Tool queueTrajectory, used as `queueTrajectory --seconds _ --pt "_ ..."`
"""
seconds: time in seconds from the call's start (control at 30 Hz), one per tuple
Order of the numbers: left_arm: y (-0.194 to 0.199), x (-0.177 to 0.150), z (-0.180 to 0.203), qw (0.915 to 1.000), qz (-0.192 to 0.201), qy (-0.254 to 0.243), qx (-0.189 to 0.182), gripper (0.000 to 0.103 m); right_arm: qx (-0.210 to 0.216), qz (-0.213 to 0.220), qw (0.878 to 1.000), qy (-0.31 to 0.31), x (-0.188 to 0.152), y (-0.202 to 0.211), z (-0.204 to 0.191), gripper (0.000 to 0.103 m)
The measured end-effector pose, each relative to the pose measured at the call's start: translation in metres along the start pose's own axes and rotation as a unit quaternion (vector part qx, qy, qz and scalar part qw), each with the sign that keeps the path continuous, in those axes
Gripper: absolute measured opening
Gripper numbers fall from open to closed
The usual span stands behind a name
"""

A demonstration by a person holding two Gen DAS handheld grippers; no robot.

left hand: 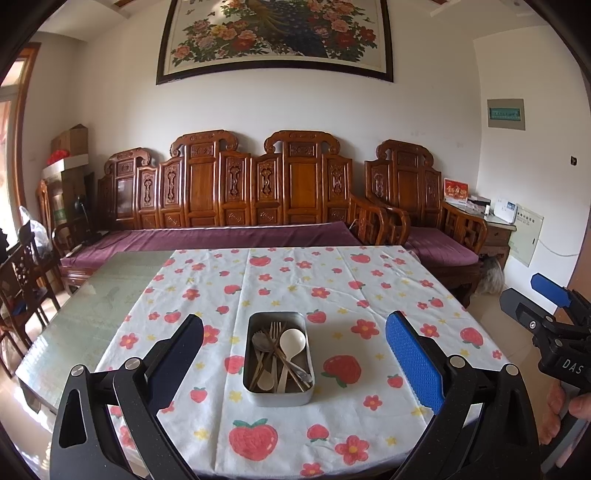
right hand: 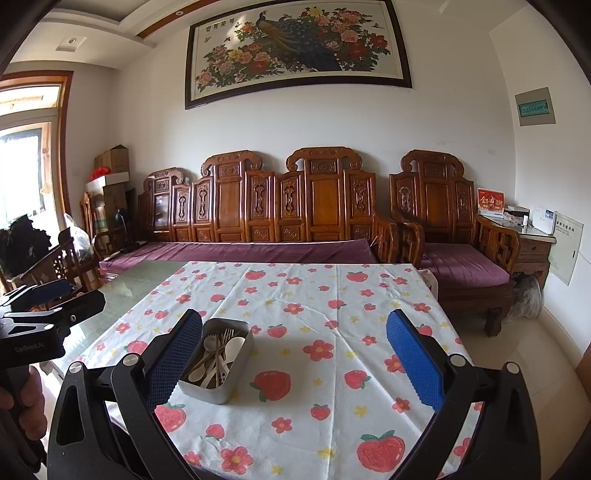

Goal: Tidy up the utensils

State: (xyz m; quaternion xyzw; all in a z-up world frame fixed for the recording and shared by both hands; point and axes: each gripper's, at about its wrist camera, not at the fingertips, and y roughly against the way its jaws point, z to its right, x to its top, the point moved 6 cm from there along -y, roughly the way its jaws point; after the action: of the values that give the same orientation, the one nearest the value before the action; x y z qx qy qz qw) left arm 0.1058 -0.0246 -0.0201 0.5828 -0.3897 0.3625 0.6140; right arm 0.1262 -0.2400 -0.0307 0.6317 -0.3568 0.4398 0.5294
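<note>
- A rectangular grey metal tin [left hand: 277, 360] with rounded corners is seen standing on a white tablecloth printed with red strawberries and flowers [left hand: 332, 295], which is spread over a glass-topped table [left hand: 92, 306]
- Inside the tin, a white plastic spoon [left hand: 291, 345], a metal fork [left hand: 275, 332], thin brown chopsticks [left hand: 284, 360] and further utensils are piled together, crossing one another
- The left gripper [left hand: 295, 350] is held above the cloth with its blue-padded fingers [left hand: 413, 362] spread wide and nothing between them; the tin is framed at 12 o'clock between them, untouched
- The right gripper [right hand: 295, 350] is likewise released and empty; in its view the tin lies at 10 o'clock, just beside its left finger
- A carved wooden bench with purple cushions [left hand: 229, 206] is placed beyond the table at 12 o'clock, under a framed peacock-and-flower painting [left hand: 275, 35]
</note>
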Motion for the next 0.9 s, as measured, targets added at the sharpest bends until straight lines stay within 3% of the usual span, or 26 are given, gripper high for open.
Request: queueTrajectory --seconds 0.9 --pt "0.0011 0.0004 0.0084 1.0 0.003 -0.003 -0.002 0.095 0.001 -0.001 1.0 0.001 -0.0032 -0.0025 -0.002 0.101"
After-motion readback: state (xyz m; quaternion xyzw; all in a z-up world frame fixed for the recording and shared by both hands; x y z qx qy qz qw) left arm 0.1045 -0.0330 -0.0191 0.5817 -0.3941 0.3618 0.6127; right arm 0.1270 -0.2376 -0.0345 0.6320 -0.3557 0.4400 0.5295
